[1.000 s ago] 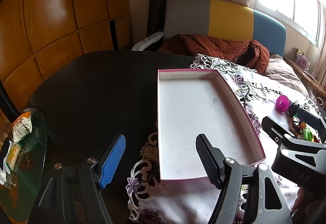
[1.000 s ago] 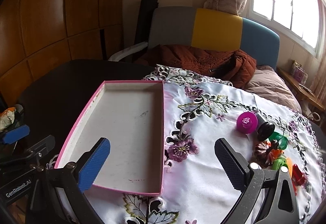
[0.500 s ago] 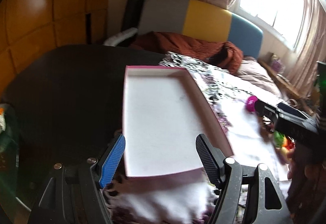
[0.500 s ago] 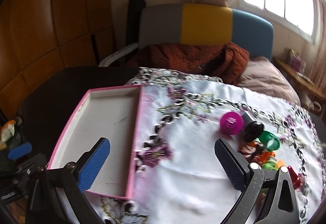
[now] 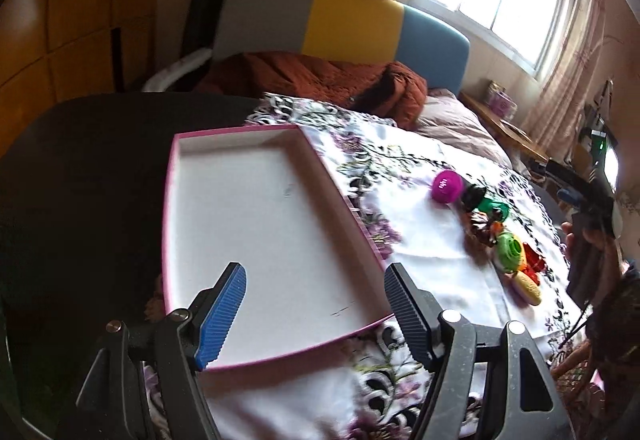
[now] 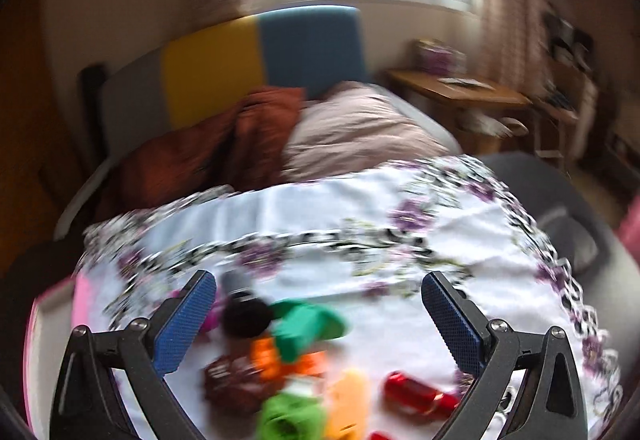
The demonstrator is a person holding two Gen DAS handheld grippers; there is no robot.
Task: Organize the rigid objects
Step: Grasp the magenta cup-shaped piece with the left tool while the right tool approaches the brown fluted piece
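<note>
My right tool (image 6: 318, 314) hangs wide open and empty over the heap of small plastic toys (image 6: 304, 364) on the flowered cloth (image 6: 360, 208); this view is blurred. My left tool (image 5: 316, 300) is also spread wide, holding nothing, above the empty pink-rimmed tray (image 5: 256, 224) well to the left of the toys. They look light, hard and smooth, so likely to skid. I would pinch the magenta ball-shaped piece (image 5: 447, 186) across its middle, squarely, since a round shell may squirt out of an off-centre grip.
</note>
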